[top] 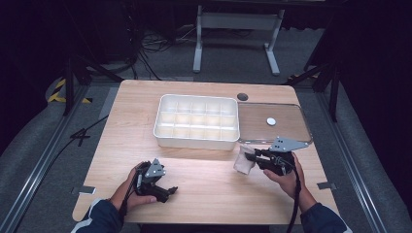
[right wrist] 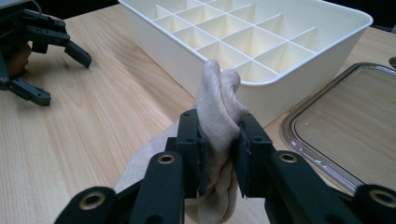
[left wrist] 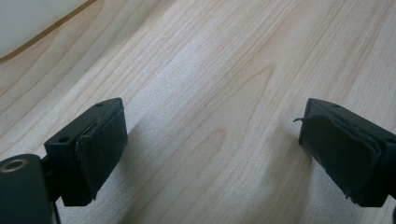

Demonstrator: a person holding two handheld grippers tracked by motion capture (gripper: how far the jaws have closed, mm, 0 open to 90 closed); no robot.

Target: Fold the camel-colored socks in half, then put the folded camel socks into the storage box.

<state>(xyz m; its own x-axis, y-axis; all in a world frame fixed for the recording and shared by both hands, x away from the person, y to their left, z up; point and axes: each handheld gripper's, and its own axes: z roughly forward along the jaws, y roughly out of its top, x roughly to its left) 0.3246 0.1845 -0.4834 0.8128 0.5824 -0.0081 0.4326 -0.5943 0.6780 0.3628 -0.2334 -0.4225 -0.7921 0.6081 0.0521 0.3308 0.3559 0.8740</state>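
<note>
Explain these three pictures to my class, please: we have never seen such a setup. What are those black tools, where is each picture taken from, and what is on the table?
A person sits at a wooden table and holds a hand-operated two-jaw gripper in each hand. The high view looks down from above. The other two pictures come from small cameras that ride on the grippers and look along their black jaws.

On the table stands a white divided box with many small compartments. Beside it lies its clear lid.

The right gripper is shut on a bunched pale cloth, close to the box. The left gripper is open and holds nothing; bare wood lies between its jaws.
</note>
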